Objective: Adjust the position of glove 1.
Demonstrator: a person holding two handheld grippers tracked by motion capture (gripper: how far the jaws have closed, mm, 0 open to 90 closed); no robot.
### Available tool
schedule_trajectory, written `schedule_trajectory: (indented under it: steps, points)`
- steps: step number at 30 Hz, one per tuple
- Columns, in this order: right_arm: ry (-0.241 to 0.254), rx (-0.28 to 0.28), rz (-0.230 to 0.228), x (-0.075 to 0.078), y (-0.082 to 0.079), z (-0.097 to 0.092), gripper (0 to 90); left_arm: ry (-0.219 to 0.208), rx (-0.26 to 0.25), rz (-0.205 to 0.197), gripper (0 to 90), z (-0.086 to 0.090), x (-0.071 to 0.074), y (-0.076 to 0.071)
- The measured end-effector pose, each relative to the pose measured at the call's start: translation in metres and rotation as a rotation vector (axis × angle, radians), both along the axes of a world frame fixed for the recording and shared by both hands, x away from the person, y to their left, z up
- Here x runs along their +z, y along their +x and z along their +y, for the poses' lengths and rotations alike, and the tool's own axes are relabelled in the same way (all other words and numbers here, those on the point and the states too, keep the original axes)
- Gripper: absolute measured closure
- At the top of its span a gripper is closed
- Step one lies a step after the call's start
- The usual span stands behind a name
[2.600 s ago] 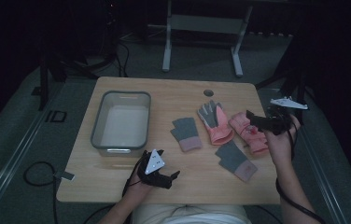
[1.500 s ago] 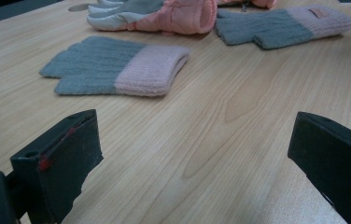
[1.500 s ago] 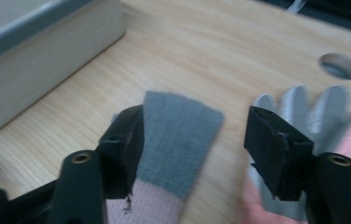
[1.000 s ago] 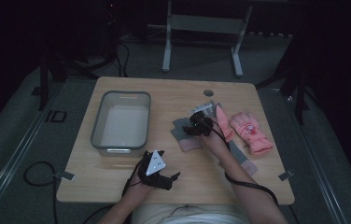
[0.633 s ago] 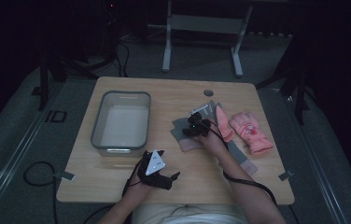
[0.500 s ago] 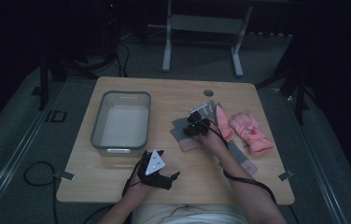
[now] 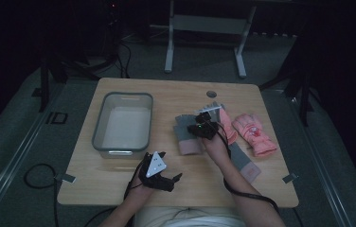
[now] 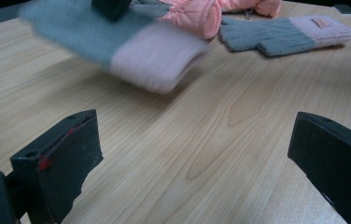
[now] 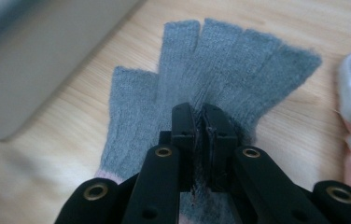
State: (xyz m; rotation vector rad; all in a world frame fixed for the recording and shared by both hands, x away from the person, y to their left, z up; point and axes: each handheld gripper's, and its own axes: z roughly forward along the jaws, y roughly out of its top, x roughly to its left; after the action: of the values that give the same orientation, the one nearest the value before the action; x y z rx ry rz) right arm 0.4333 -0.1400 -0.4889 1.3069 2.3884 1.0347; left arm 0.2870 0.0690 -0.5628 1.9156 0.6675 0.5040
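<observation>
While the left gripper (image 7: pixel 159 176) rests low on the near edge of the table (image 7: pixel 119 189) in the high view, the right gripper (image 7: pixel 203 128) is down on the grey glove (image 7: pixel 185 134) near the table's middle. That glove lies with its fingers pointing away from the person and its pink cuff toward them, so its long axis runs near to far. The tub (image 7: pixel 123 124) sits just to its left, well apart from the left gripper, and the right hand is plainly the nearer one to both glove and tub. A pink glove (image 7: pixel 254 134) and a second grey glove (image 7: pixel 243 161) lie to the right.

In the left gripper view, the two black jaws stand wide apart with nothing between them; the grey glove (image 8: pixel 117 49) appears blurred and seemingly lifted ahead, with the second grey glove (image 8: pixel 285 35) lying flat beyond.

In the right gripper view, the jaws of the right gripper (image 9: pixel 202 122) are pressed together, pinching a fold of knit at the grey glove's (image 9: pixel 220 65) palm, fingers fanning away from the jaws. The tub's wall (image 9: pixel 33 56) lies up and to the left, likely the way the glove must travel.
</observation>
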Motion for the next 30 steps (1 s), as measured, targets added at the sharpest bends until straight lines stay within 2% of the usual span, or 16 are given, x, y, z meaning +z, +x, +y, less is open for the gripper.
schedule_trajectory:
  steps: [1, 2, 4, 5, 6, 8, 9, 10, 13, 15, 16, 19, 20, 23, 25, 30]
  points:
    - [0.016, -0.031, -0.032, 0.010, -0.013, -0.004, 84.8, -0.004, 0.001, 0.000, 2.2, 0.000, 0.000, 0.000]
    - [0.016, -0.031, -0.032, 0.010, -0.013, -0.004, 84.8, -0.004, 0.001, 0.000, 2.2, 0.000, 0.000, 0.000]
    - [0.067, -0.069, -0.051, 0.022, -0.033, -0.014, 84.8, -0.008, 0.004, 0.003, 2.2, 0.000, 0.000, 0.000]
    - [0.067, -0.069, -0.051, 0.022, -0.033, -0.014, 84.8, -0.008, 0.004, 0.004, 2.2, 0.001, 0.000, 0.000]
    - [0.104, -0.076, -0.050, 0.027, -0.047, -0.018, 84.8, -0.009, 0.006, 0.004, 2.2, 0.001, 0.000, 0.000]
    - [0.137, -0.088, -0.051, 0.027, -0.060, -0.022, 84.8, -0.010, 0.006, 0.006, 2.2, 0.001, 0.000, 0.001]
    - [0.137, -0.088, -0.051, 0.027, -0.060, -0.022, 84.8, -0.011, 0.006, 0.005, 2.2, 0.001, 0.000, 0.001]
    - [0.166, -0.108, -0.045, 0.023, -0.072, -0.026, 84.8, -0.011, 0.006, 0.005, 2.2, 0.001, 0.000, 0.000]
    - [0.153, -0.134, -0.044, 0.014, -0.084, -0.029, 84.8, -0.011, 0.006, 0.003, 2.2, 0.001, 0.000, 0.000]
    - [0.135, -0.141, -0.045, 0.010, -0.086, -0.029, 84.8, -0.011, 0.005, 0.003, 2.2, 0.001, 0.000, 0.000]
    - [0.128, -0.158, -0.032, 0.002, -0.088, -0.031, 84.8, -0.011, 0.005, 0.002, 2.2, 0.001, 0.000, 0.000]
    - [0.112, -0.172, -0.022, -0.007, -0.090, -0.031, 84.8, -0.011, 0.005, 0.003, 2.2, 0.001, 0.000, 0.000]
    - [0.107, -0.181, -0.001, -0.017, -0.091, -0.031, 84.8, -0.011, 0.006, 0.003, 2.2, 0.001, 0.000, 0.000]
    - [0.093, -0.188, 0.005, -0.025, -0.092, -0.029, 84.7, -0.011, 0.006, 0.004, 2.2, 0.001, 0.000, 0.000]
    - [0.075, -0.188, 0.034, -0.039, -0.093, -0.026, 84.7, -0.011, 0.006, 0.003, 2.2, 0.001, 0.000, 0.000]
    - [0.049, -0.189, 0.045, -0.050, -0.090, -0.022, 84.5, -0.012, 0.006, 0.003, 2.2, 0.001, 0.000, 0.000]
